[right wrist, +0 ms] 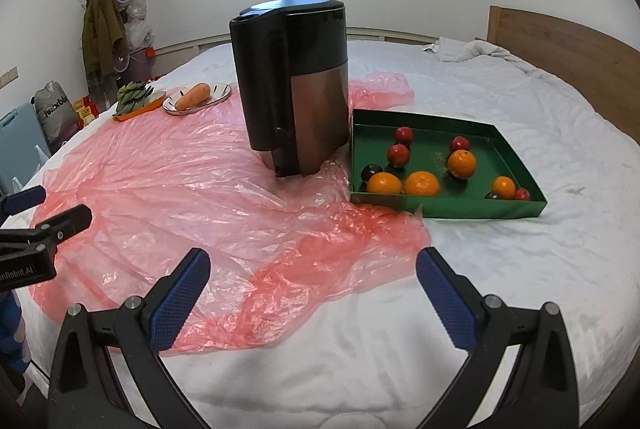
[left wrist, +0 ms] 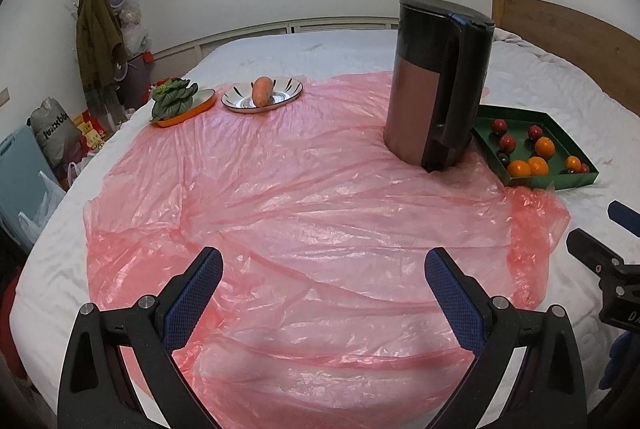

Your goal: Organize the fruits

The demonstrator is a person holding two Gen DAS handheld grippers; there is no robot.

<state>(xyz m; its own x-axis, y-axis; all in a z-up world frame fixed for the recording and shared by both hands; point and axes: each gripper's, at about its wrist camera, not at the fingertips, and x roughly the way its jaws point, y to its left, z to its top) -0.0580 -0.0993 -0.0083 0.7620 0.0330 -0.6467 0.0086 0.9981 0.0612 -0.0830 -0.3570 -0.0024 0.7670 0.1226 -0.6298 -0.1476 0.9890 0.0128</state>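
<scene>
A green tray [right wrist: 480, 207] on the white bed holds several oranges [right wrist: 421, 183] and small red and dark fruits [right wrist: 398, 154]; the left wrist view shows the green tray [left wrist: 520, 112] at the right. My left gripper [left wrist: 324, 269] hovers open over the pink plastic sheet [left wrist: 300, 221], well short of the tray. My right gripper [right wrist: 313, 269] is open and empty above the sheet's near edge, in front of the tray. Each gripper's side shows at the other view's edge.
A tall black and copper kettle [right wrist: 294, 85] stands on the sheet just left of the tray. Farther back are a striped plate with a carrot [left wrist: 262, 91] and an orange dish with leafy greens [left wrist: 173, 101]. A wooden headboard [right wrist: 568, 53] is at the right; clutter lies beside the bed at left.
</scene>
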